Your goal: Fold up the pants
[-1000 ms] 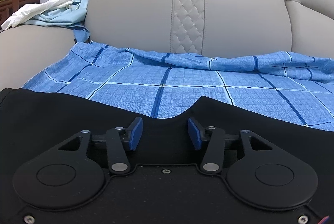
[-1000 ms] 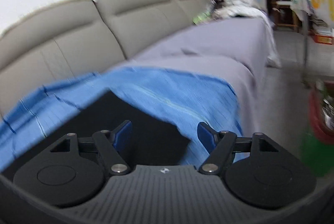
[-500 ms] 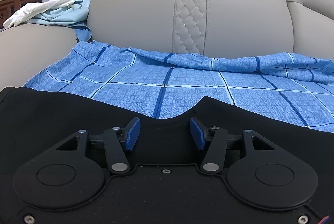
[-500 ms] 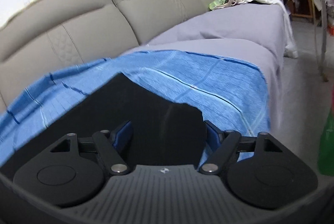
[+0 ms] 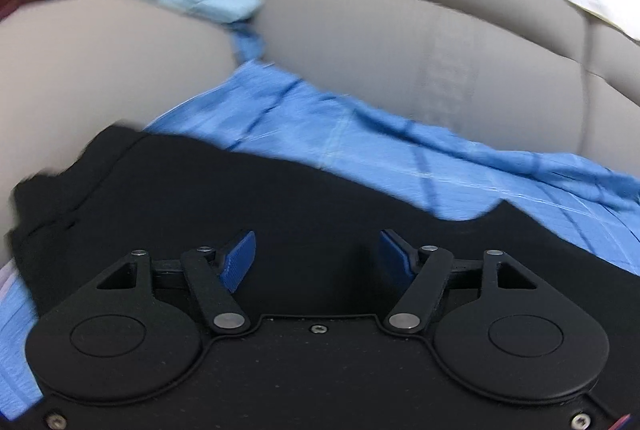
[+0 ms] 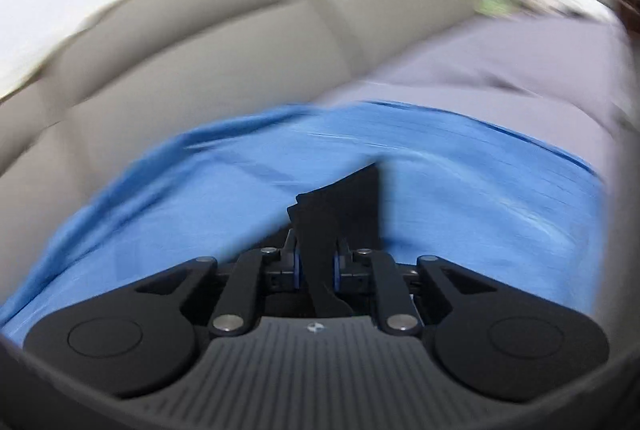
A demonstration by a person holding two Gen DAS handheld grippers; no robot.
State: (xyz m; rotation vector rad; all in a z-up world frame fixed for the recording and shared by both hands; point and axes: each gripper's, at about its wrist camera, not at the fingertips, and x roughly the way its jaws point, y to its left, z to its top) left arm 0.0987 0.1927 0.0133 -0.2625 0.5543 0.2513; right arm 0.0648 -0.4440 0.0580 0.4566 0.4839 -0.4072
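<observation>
Right gripper [image 6: 316, 270] pinching a raised fold of the black pants [image 5: 280, 213], presumably to carry it over; left gripper [image 5: 316, 256] spread above them, on the blue sheet [image 5: 360, 145] near the sofa [image 5: 400, 41] seat's front edge.

Black pants [image 5: 304, 205] spread flat across blue checked sheet [image 5: 360, 145]; 1 corner bunched upright, pinched in right claw [image 6: 316, 266].

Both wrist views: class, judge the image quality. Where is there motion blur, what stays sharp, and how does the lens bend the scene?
Left wrist view: sofa back and blue sheet are smeared, while the open left gripper stays crisp over the black pants. Right wrist view: blur is heavier, streaking the sheet and sofa; the right gripper, shut on pants fabric, stays sharp; fisheye bows the sofa into an arc.
</observation>
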